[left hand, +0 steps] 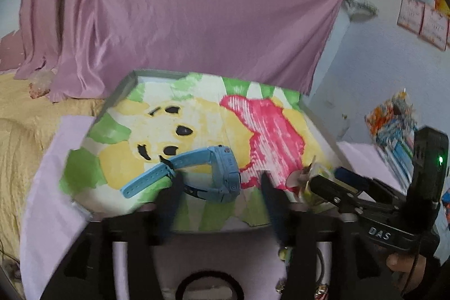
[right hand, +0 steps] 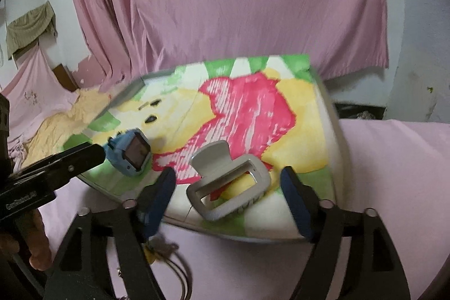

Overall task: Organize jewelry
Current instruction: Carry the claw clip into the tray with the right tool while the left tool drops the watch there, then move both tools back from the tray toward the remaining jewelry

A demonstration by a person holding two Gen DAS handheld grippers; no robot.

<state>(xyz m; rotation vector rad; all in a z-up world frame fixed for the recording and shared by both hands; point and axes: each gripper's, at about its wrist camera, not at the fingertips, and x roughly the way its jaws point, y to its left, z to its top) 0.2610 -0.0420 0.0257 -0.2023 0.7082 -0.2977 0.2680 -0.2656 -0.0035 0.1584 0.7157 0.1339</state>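
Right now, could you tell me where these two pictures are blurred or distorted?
Left wrist view: fisheye bends the tray edges; the blue watch is fairly sharp, the right gripper smeared. Right wrist view: the grey hair claw is clear, the cords below blurred.

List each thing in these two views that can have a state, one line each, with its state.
blue watch: strap unbuckled, lying on the tray.
grey hair claw: lying on its side, untouched.
painted tray: resting on the pink cloth.
left gripper: open, around the watch.
right gripper: open, around the claw.
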